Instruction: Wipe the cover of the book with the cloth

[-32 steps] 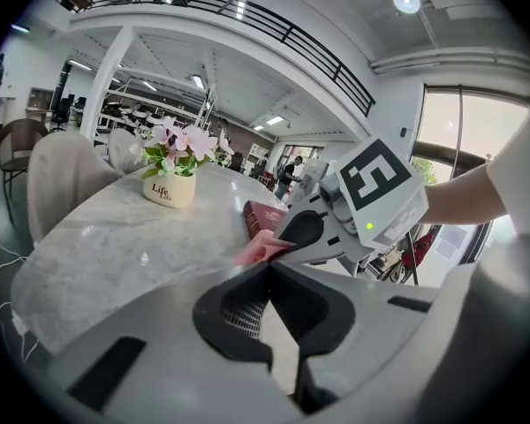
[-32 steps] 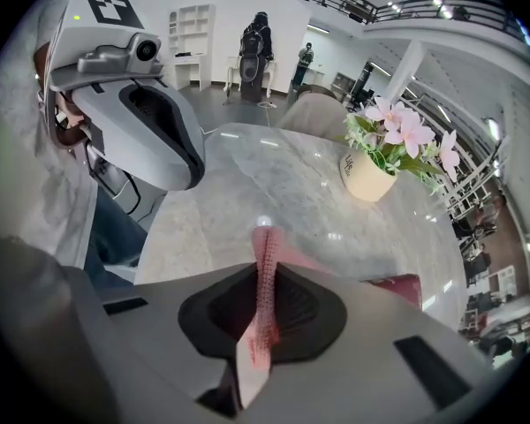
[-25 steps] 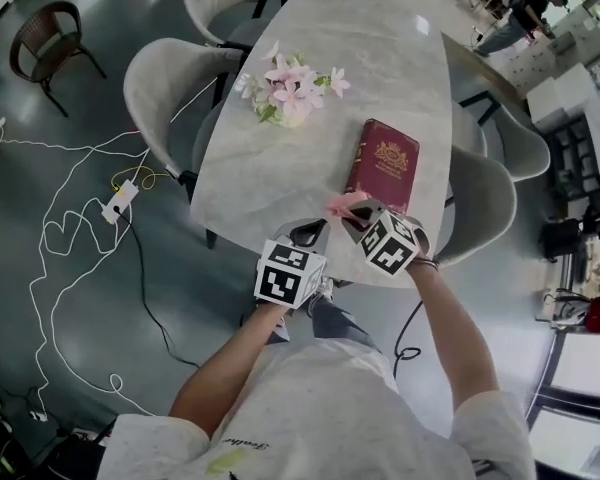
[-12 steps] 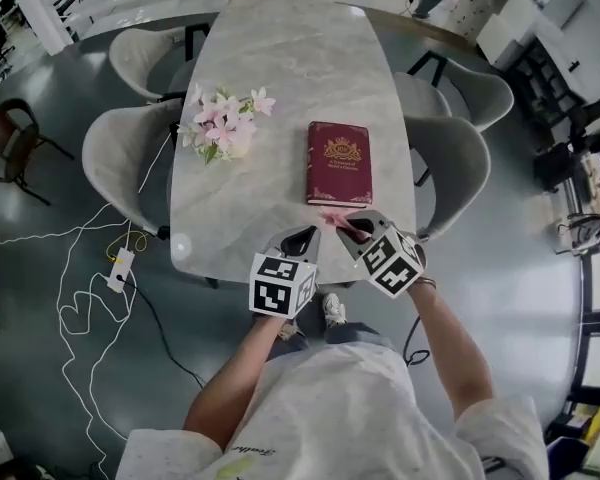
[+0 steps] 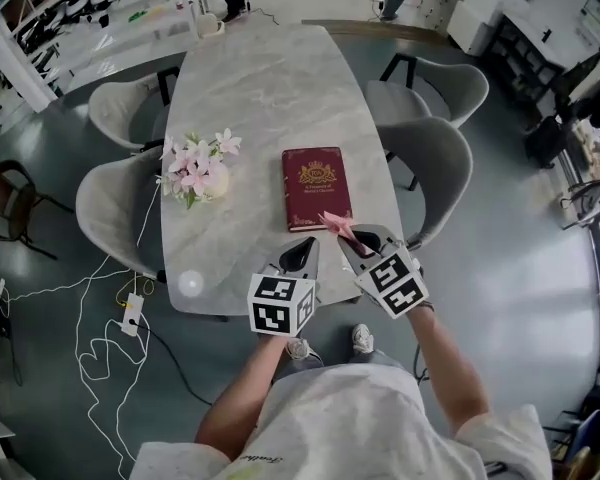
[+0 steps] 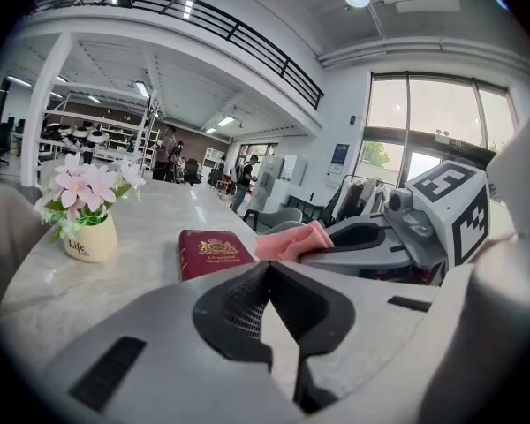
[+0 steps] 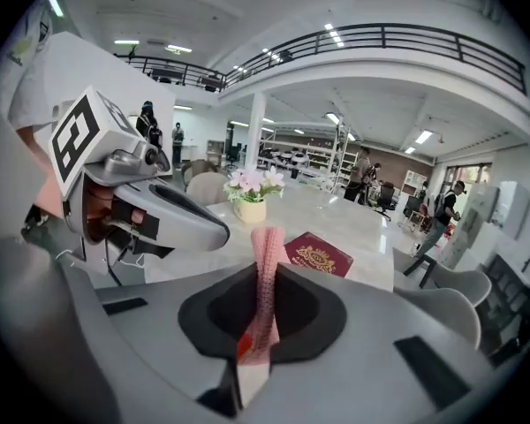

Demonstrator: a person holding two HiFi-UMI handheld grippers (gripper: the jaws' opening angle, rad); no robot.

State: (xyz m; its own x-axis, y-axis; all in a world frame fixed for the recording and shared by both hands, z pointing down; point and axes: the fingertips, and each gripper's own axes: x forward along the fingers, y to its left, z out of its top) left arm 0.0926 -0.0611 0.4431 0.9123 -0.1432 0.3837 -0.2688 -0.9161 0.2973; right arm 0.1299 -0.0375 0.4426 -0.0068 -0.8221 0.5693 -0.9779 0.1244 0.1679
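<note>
The right gripper [image 7: 261,281] has its jaws pressed together on a pink cloth [image 7: 267,241]; the fabric stands up in a narrow fold from between them, with a small red tag showing low on the fold; in the head view the free end of the cloth reaches to the near right corner of the book [image 5: 316,186], though whether it touches the cover cannot be told; the left gripper [image 6: 267,270] has its jaws closed against each other with nothing between them; it hangs just beside the right gripper, over the near end of the marble table [image 5: 250,78], short of the book; the book is dark red with a gold crest and gold lettering on its cover; it lies flat and closed, cover up, towards the near end of the table and close to its right edge; a small cream pot of pink flowers [image 5: 196,171] stands to the left of the book, well apart from it; grey upholstered chairs [image 5: 432,158] stand along both sides of the table; white cables [image 5: 105,353] trail over the grey floor to the left
</note>
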